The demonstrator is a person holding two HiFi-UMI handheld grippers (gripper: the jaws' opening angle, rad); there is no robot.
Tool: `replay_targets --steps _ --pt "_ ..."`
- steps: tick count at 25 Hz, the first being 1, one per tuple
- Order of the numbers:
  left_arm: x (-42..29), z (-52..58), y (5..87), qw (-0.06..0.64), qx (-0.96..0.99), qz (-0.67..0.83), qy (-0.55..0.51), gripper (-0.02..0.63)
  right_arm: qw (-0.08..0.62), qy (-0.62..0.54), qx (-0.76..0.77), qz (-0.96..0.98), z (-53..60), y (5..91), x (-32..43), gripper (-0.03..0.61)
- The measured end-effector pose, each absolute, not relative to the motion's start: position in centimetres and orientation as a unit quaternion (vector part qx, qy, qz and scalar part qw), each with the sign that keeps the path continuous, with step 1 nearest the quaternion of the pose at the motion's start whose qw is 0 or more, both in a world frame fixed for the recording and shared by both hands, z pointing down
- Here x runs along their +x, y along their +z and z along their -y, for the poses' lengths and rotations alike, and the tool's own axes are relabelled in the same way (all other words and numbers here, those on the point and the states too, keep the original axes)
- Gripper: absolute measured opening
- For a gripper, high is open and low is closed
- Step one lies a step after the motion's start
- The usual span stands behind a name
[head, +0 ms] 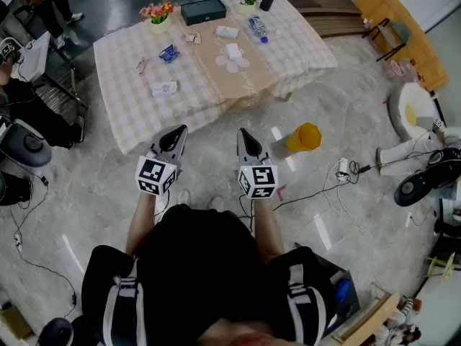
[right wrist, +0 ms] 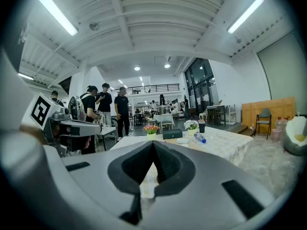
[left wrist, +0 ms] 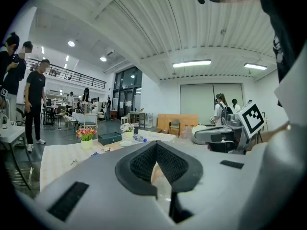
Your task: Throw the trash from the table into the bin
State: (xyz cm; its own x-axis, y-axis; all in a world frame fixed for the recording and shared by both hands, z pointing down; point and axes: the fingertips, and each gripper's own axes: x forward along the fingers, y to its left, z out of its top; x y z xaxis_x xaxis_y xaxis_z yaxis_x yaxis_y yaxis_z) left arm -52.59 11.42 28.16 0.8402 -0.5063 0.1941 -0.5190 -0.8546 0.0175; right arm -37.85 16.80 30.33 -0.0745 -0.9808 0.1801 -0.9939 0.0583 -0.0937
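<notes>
**Head view: both grippers shut and empty, trash waiting on the table**

Head view showed the left gripper (head: 173, 137) and the right gripper (head: 249, 140) held side by side in front of the person's body. Both stopped short of the table (head: 119, 78) and pointed toward it with a slight downward dip. In each gripper's own view the jaws met tip to tip with nothing between them.

The trash lay on the checked cloth. A white packet (head: 164, 88) sat nearest the front edge, a blue wrapper (head: 168, 53) lay behind it, and a plastic bottle (head: 258, 29) was farther back. The yellow bin (head: 304, 137) was on the floor near the right gripper, off the table's corner. Whether it stood upright could not be told.

The step in hand looked like the first reach. It would go best with the jaws opened before arrival. The left gripper should come in low over the white packet and pinch one edge, so that the cloth did not bunch. The flower pot (head: 158, 13) and the dark box (head: 203, 10) did not look like trash and were best left alone.
</notes>
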Motion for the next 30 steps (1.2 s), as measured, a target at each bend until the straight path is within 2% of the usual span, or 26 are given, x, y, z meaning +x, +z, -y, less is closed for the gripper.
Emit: replay_targets --steps 7,18,30 --pt "-52.6 -11.5 28.1 0.034 0.959 0.267 0.092 0.003 0.018 0.095 0.679 0.728 -16.9 29.7 -38.0 0.002" --pt "-51.7 -12.4 29.0 0.035 0.954 0.282 0.097 0.003 0.035 0.099 0.640 0.761 -17.2 30.7 -38.8 0.002" --pt "-57.9 -8.4 31.3 0.062 0.916 0.384 0.098 0.003 0.053 0.107 0.544 0.830 -10.0 33.2 -45.1 0.002"
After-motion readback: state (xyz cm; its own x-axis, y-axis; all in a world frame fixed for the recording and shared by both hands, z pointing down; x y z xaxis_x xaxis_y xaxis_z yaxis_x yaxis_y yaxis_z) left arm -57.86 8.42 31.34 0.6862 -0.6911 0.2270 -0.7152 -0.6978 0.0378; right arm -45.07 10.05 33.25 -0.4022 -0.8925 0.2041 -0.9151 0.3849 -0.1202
